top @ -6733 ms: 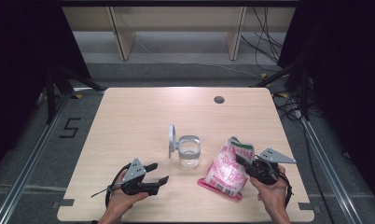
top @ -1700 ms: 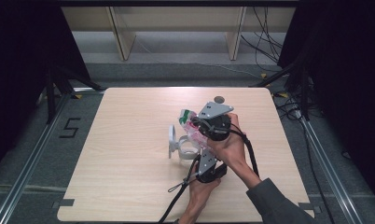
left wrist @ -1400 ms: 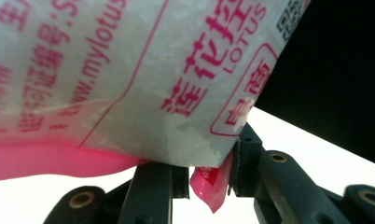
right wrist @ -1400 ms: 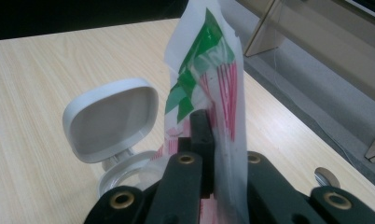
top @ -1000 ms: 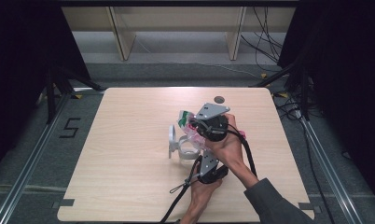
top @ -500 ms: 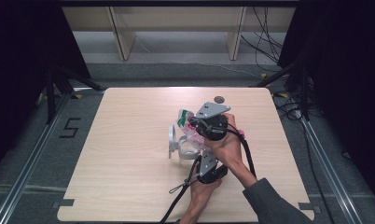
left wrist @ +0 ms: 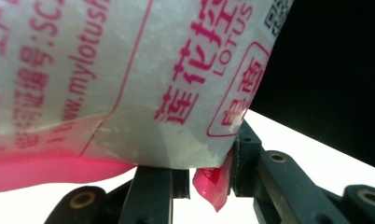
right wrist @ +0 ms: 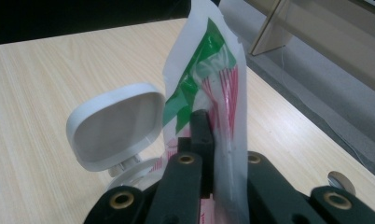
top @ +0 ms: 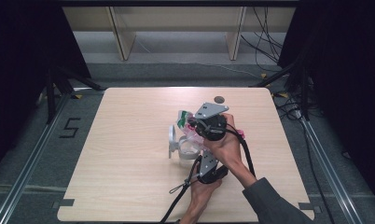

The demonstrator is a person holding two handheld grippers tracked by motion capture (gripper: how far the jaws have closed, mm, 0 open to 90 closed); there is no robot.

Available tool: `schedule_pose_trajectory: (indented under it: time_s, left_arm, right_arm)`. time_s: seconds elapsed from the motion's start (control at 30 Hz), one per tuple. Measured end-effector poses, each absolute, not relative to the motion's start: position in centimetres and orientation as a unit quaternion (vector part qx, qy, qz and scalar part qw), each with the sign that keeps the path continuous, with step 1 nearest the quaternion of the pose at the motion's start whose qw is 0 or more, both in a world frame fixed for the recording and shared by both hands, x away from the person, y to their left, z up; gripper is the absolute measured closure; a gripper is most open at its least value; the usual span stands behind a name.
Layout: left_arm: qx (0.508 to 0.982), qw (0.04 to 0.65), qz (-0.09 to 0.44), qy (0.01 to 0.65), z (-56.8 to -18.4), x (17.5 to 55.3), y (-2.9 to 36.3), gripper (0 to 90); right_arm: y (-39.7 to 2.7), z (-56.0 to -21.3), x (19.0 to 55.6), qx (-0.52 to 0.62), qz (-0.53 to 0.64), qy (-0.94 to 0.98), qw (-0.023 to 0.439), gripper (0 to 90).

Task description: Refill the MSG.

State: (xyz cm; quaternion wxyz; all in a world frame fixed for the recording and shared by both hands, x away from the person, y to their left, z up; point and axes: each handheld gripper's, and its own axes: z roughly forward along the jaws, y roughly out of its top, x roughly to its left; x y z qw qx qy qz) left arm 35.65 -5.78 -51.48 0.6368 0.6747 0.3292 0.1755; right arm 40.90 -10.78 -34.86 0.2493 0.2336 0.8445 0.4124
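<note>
Near the middle of the high view, the right gripper [top: 195, 127] was clamped on the sealed top of the bag [right wrist: 221, 100], held over the clear container [top: 189, 150] with its white lid [right wrist: 113, 125] flipped open. Lower down, the left gripper [top: 205, 161] pinched the bag's pink bottom corner between both jaws.

the jar [top: 189, 150] stands mid-table [top: 129, 140], its lid [top: 172, 140] upright at its left. the bag [top: 186, 122] hangs over the jar, right gripper [top: 197, 125] above, left gripper [top: 200, 164] below, nearer the person.
</note>
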Motion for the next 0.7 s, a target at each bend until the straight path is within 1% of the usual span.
schedule_pose_trajectory:
  time_s: [0.7]
  left_arm:
    - [0.673, 0.639, 0.174, 0.33, -51.5, 35.6, -5.94, 73.6]
  right_arm:
    - [-10.62, -34.97, 40.7, 0.241, 0.41, 0.844, 0.247, 90.0]
